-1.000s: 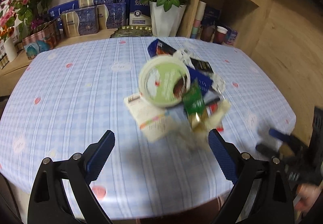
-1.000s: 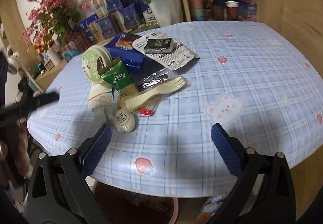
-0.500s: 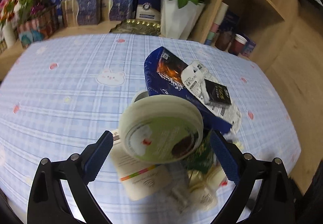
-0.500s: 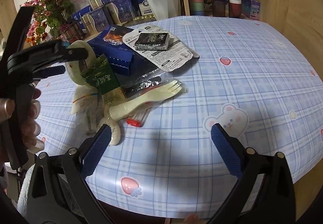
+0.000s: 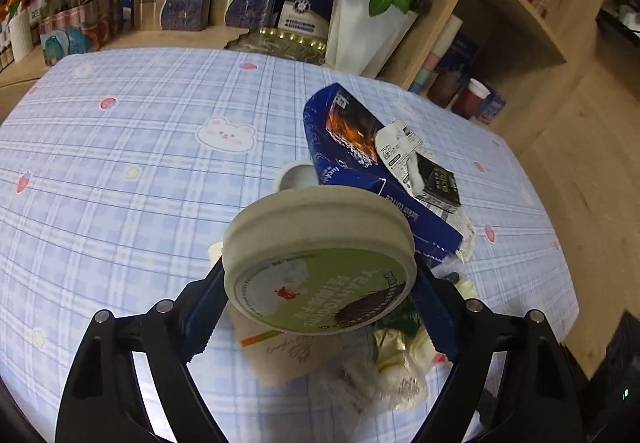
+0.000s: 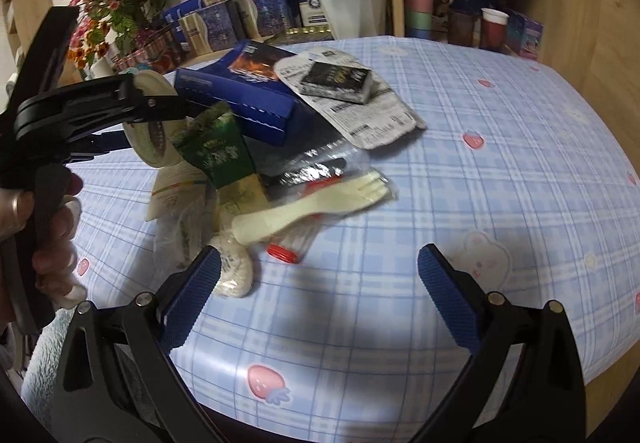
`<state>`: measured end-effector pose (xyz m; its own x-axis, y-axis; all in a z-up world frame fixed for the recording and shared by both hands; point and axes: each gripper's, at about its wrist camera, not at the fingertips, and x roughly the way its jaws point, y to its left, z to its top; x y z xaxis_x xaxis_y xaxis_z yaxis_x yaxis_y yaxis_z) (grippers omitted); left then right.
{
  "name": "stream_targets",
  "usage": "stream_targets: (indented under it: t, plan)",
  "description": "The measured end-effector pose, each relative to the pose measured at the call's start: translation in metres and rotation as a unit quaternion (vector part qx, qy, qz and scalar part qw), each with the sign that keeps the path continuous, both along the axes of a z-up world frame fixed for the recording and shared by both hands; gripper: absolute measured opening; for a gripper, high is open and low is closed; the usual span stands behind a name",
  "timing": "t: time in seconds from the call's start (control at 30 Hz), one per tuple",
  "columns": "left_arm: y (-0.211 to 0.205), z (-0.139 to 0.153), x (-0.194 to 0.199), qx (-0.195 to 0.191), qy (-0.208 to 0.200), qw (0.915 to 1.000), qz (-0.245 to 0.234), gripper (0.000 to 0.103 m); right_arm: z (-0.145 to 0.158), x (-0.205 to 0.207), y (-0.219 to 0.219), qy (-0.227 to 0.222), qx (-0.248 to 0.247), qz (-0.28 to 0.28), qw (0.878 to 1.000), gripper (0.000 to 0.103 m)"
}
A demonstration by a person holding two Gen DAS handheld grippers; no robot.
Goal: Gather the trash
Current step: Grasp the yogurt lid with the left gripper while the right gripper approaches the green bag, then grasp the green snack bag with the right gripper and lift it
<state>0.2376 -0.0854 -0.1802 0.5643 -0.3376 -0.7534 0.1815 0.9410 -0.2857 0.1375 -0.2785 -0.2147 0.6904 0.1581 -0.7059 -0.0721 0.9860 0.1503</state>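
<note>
My left tongs [image 5: 318, 285] pinch the yogurt tub [image 5: 320, 263], apparently just above the trash pile [image 6: 280, 147] on the bench [image 6: 500, 163]; right tongs [image 6: 318, 293] hang spread, empty. The tilted tub could slip, since the grip is only on its rim.

- A second back, the left gripper [image 5: 318, 297] sat open at the near table edge, well short of the trash pile. Now it's moved in on the yogurt tub [image 5: 320, 263], and its blue pads flank the tub's sides.
- The tub now looks tilted, label facing the camera.
- The right gripper [image 6: 318, 293] shifted a bit closer to the pile.
</note>
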Motion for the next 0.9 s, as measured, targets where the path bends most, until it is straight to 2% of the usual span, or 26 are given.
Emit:
stream_targets:
  t: [0.2,0.27,0.3,0.4,0.5,0.6,0.7,0.77,0.83,0.9]
  plan:
    - [0.027,0.012,-0.029,-0.009,-0.014,0.9999,0.002,0.083,0.012,0.021,0.024,-0.015,-0.025,0.052,0.998,0.097]
    - [0.034,0.011,-0.036,-0.012,-0.009,0.9999,0.003,0.083,0.014,0.033,0.033,-0.013,-0.035,0.068,0.997,0.091]
    - [0.04,0.012,-0.042,-0.014,-0.008,0.9998,0.006,0.083,0.014,0.039,0.037,-0.011,-0.039,0.075,0.996,0.085]
    - [0.051,0.013,-0.055,-0.019,-0.009,0.9997,0.013,0.083,0.013,0.057,0.048,0.0,-0.045,0.095,0.994,0.08]
    - [0.062,0.012,-0.068,-0.017,-0.008,0.9997,0.018,0.083,0.011,0.072,0.065,0.001,-0.077,0.111,0.991,0.075]
    - [0.071,0.011,-0.082,-0.021,-0.005,0.9995,0.022,0.083,0.006,0.083,0.076,0.01,-0.092,0.12,0.988,0.072]
    - [0.077,0.009,-0.095,-0.029,0.001,0.9993,0.025,0.083,0.003,0.092,0.075,0.021,-0.085,0.103,0.991,0.072]
    - [0.078,0.006,-0.103,-0.033,0.006,0.9992,0.024,0.083,-0.001,0.096,0.073,0.033,-0.069,0.093,0.993,0.064]
    - [0.078,0.004,-0.111,-0.033,0.009,0.9992,0.021,0.083,-0.005,0.099,0.072,0.051,-0.057,0.095,0.993,0.046]
    - [0.078,0.001,-0.118,-0.028,0.009,0.9994,0.018,0.083,-0.004,0.096,0.074,0.051,-0.059,0.097,0.992,0.042]
